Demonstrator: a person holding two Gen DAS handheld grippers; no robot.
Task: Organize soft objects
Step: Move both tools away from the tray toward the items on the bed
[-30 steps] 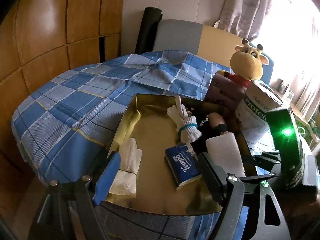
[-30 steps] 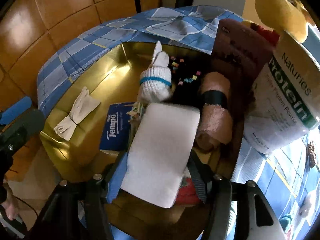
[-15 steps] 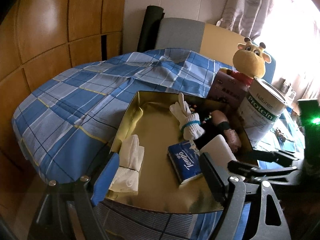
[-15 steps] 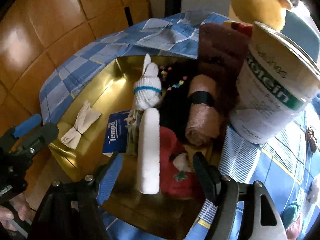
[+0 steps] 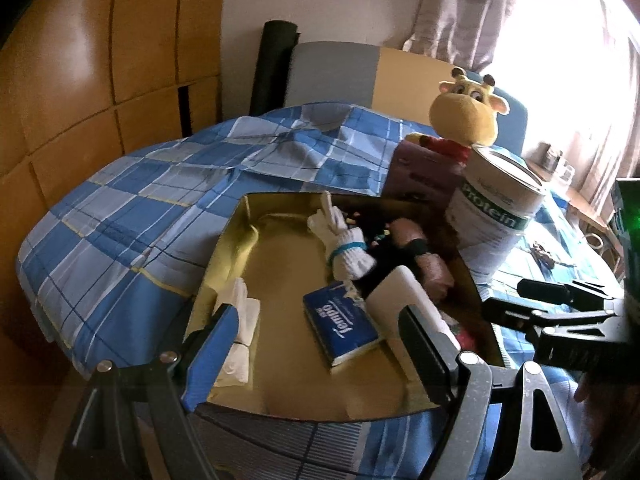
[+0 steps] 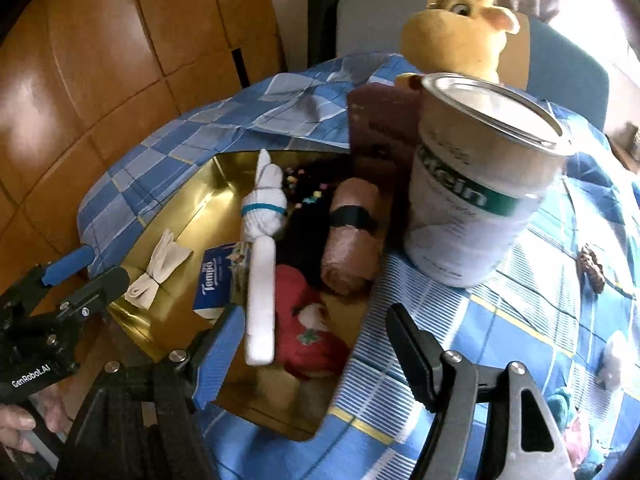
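A gold tray (image 5: 240, 240) lies on the blue checked cloth. In it are a bundled white glove (image 5: 346, 250), a blue Tempo tissue pack (image 5: 340, 320), a rolled pink towel (image 6: 352, 236), a red plush piece (image 6: 308, 332) and a folded white cloth (image 5: 240, 336). A white foam block (image 6: 261, 300) stands on its edge among them, free of any grip. My right gripper (image 6: 316, 360) hangs open just short of the tray's near right corner, nothing between its fingers. My left gripper (image 5: 316, 356) is open over the tray's near edge, also holding nothing.
A protein can (image 6: 476, 192), a brown box (image 6: 380, 120) and a yellow giraffe plush (image 6: 456, 36) stand right of the tray. Small soft items (image 6: 612, 356) lie on the cloth at far right. Wooden panels rise at left. A person's hand (image 6: 24, 420) holds the left gripper.
The right gripper let go of the white foam block, which tipped onto its edge in the tray, and the gripper drew back up and to the right. The left gripper barely moved.
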